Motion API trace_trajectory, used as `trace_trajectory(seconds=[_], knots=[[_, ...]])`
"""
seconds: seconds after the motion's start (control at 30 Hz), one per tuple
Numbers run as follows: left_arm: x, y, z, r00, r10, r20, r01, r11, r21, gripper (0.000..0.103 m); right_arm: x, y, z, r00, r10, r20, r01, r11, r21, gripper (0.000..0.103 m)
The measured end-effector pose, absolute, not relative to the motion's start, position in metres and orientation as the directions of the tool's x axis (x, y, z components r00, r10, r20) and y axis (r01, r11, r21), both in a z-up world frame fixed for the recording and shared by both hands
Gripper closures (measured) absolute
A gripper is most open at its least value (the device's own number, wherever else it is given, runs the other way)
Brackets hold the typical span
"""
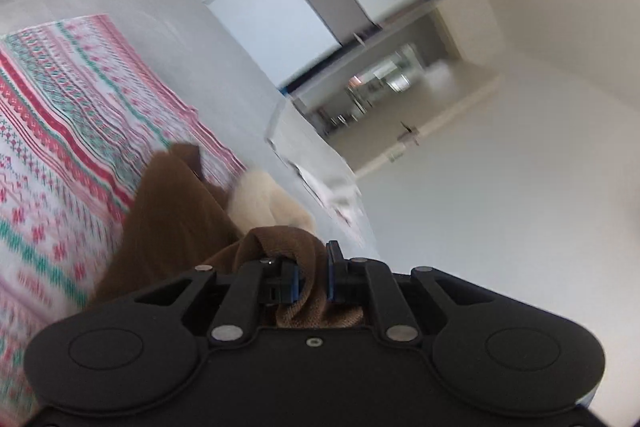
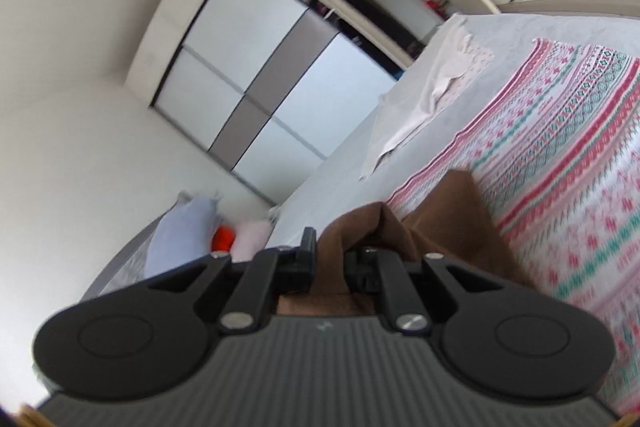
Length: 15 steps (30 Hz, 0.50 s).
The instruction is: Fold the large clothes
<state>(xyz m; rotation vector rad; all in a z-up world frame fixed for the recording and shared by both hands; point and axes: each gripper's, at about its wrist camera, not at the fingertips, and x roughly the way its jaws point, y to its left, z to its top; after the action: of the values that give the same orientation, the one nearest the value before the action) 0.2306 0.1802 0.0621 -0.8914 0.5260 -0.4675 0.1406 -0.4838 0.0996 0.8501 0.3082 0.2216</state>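
Note:
A brown garment [image 1: 168, 211] hangs over a patterned pink, green and white blanket [image 1: 52, 115] on a bed. My left gripper [image 1: 313, 273] is shut on a bunched edge of the brown garment, with fabric squeezed between its blue pads. My right gripper [image 2: 330, 263] is shut on another part of the brown garment [image 2: 440, 211], which drapes from the jaws down onto the blanket [image 2: 560, 147]. A cream piece of cloth [image 1: 264, 199] lies just past the brown garment in the left wrist view. Both views are tilted.
The bed has a grey sheet [image 1: 168, 39]. Pillows and a red object [image 2: 224, 237] lie at one end. A pale cloth [image 2: 436, 83] lies on the sheet. A white and grey wardrobe [image 2: 256, 67] and an open doorway [image 1: 384, 83] stand beyond the bed.

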Motion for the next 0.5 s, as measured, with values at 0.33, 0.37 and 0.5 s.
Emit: trace_trajectory(seconds=[0.33, 0.37, 0.5], knots=[[0.363, 0.159, -0.010, 0.749, -0.451, -0.486, -0.041, 0.699, -0.713, 0.078, 0.284, -0.500, 0.020, 0.936, 0.177, -0.305, 0.131, 0.628, 0.767, 0.084], [0.368, 0.154, -0.014, 0.735, -0.447, -0.510, -0.043, 0.720, -0.693, 0.077, 0.290, -0.500, 0.010, 0.928, 0.173, -0.330, 0.154, 0.628, 0.763, 0.079], [0.370, 0.154, -0.021, 0.742, -0.444, -0.502, 0.000, 0.749, -0.662, 0.076, 0.302, -0.508, -0.006, 0.936, 0.132, -0.325, 0.167, 0.648, 0.743, 0.042]])
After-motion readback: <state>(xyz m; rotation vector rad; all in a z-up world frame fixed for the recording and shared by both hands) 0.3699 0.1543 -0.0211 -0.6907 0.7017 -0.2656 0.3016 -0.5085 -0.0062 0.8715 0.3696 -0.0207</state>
